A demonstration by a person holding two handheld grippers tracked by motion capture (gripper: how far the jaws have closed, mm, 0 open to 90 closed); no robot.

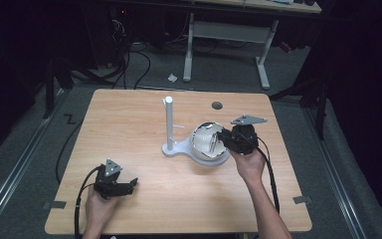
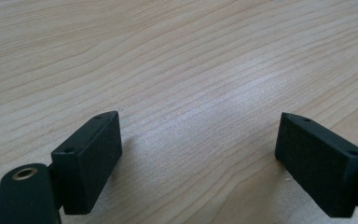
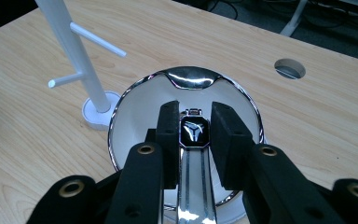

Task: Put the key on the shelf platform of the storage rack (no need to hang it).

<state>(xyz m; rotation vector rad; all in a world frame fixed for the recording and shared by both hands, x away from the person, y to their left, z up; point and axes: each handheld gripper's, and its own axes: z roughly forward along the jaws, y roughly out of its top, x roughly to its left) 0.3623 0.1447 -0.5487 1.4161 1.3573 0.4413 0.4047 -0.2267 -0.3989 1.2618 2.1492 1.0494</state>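
In the right gripper view a watch (image 3: pixel 194 131) with a black face and a silver band sits between the two black jaws, which press on the sides of its case. My right gripper (image 3: pixel 195 113) is shut on it, just above a white bowl (image 3: pixel 121 105) with a chrome rim. From the high view the right gripper (image 1: pixel 225 137) reaches in over that bowl (image 1: pixel 201 155) from the right. My left gripper (image 1: pixel 131 184) rests low on the table near the front left, and its jaws (image 2: pixel 198 126) stand wide open over bare wood.
A white stand (image 1: pixel 169 122) with short side pegs rises just left of the bowl; the right gripper view has this stand (image 3: pixel 72 42) at upper left. The wooden table (image 1: pixel 129 124) has a round cable hole (image 1: pixel 217 105) at the back. A desk frame stands beyond.
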